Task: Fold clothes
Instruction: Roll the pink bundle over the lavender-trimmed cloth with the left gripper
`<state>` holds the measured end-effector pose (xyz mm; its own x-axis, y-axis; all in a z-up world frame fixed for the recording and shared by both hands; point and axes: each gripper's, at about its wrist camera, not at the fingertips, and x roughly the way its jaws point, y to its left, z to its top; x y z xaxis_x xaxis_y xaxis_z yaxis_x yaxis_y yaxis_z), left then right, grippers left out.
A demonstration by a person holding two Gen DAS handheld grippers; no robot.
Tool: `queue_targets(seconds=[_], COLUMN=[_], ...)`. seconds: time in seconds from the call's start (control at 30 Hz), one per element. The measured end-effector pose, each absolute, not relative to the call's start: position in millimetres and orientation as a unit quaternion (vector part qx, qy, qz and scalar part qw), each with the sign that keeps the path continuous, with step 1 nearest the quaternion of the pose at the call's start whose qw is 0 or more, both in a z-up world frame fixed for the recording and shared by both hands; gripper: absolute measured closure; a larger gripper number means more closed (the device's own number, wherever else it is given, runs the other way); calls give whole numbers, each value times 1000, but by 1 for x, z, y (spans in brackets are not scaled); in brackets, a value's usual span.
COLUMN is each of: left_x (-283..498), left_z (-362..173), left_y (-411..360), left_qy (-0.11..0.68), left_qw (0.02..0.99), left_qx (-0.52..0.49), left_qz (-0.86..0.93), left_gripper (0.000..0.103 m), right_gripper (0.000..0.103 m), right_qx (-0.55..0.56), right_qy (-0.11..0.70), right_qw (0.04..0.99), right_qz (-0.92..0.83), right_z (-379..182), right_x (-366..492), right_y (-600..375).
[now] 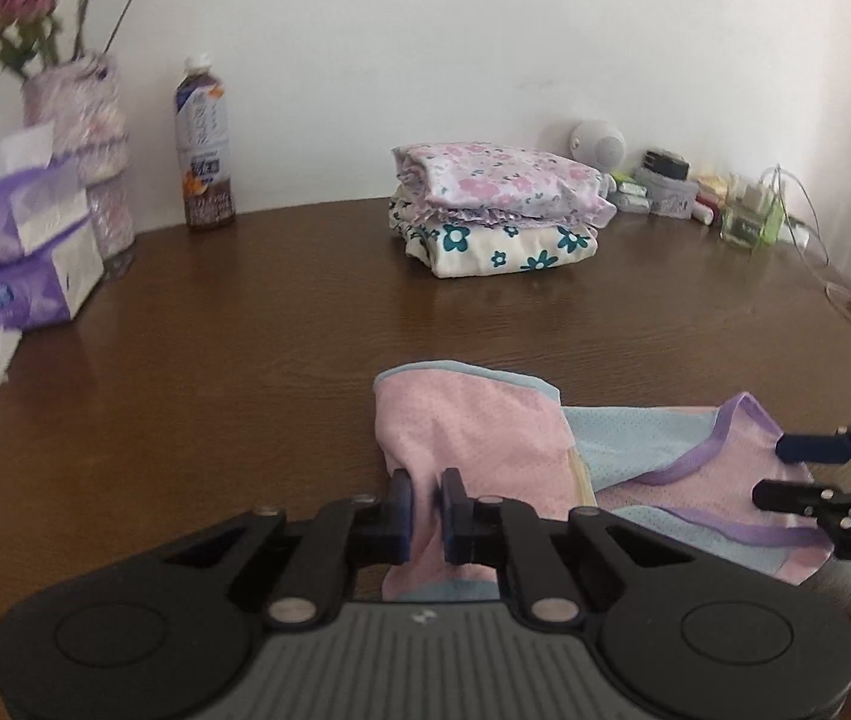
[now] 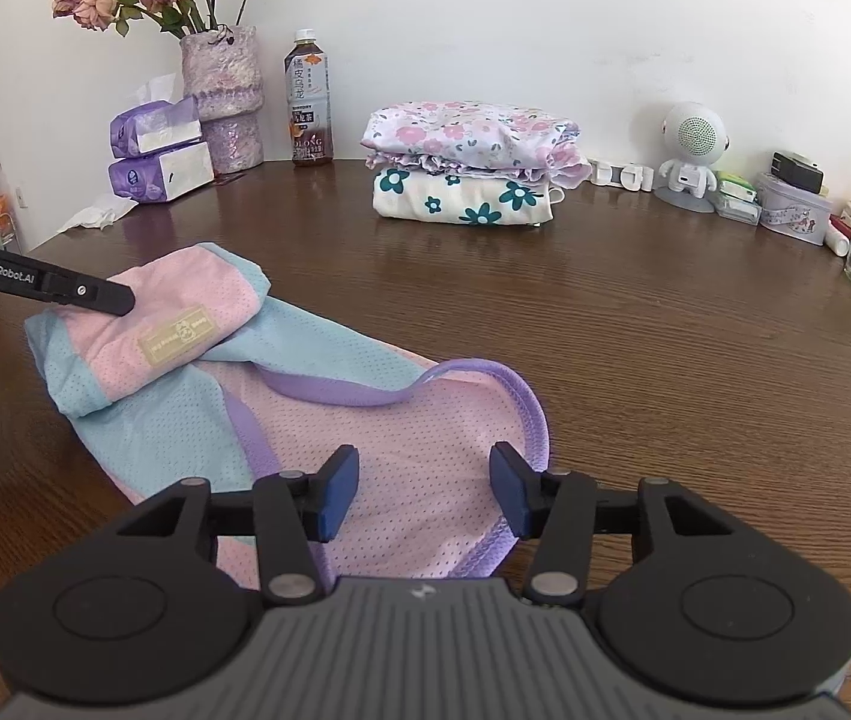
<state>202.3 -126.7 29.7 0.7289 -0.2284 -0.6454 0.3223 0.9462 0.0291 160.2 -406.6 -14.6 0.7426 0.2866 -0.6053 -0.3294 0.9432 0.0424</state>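
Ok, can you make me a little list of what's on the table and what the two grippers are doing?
surface: dark brown wooden table
being folded: pink and light-blue mesh garment with purple trim, left end folded over
left gripper: shut on the garment's pink folded end
right gripper: open, over the purple-trimmed end
already folded: stack of two floral cloths near the wall
also there: brown tea bottle, purple tissue packs, vase of pink roses, white round-headed robot figure

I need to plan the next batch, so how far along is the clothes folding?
Done: two folded floral garments are stacked by the wall. In hand: the left gripper pinches the pink-and-blue mesh garment, one end folded over. Left: the right gripper hovers open above the unfolded half.
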Motion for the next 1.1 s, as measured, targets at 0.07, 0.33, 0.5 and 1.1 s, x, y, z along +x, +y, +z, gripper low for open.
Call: queue_targets(seconds=[0.07, 0.33, 0.5, 1.1], left_x=[197, 171, 159, 136], left_z=[33, 32, 25, -5], left_y=[-142, -202, -231, -293], left_qy=[323, 243, 219, 217], left_qw=[927, 909, 893, 868], left_qx=[119, 308, 364, 381], left_qz=[-149, -138, -150, -233], left_gripper=[95, 96, 96, 92], right_gripper=[54, 53, 54, 53], right_qx=[-32, -26, -23, -17], right_qy=[319, 320, 319, 317], right_qw=[932, 930, 932, 934], right_qz=[169, 177, 169, 161], right_z=[-15, -13, -11, -10], right_x=[160, 158, 157, 157], right_y=[-406, -414, -423, -430])
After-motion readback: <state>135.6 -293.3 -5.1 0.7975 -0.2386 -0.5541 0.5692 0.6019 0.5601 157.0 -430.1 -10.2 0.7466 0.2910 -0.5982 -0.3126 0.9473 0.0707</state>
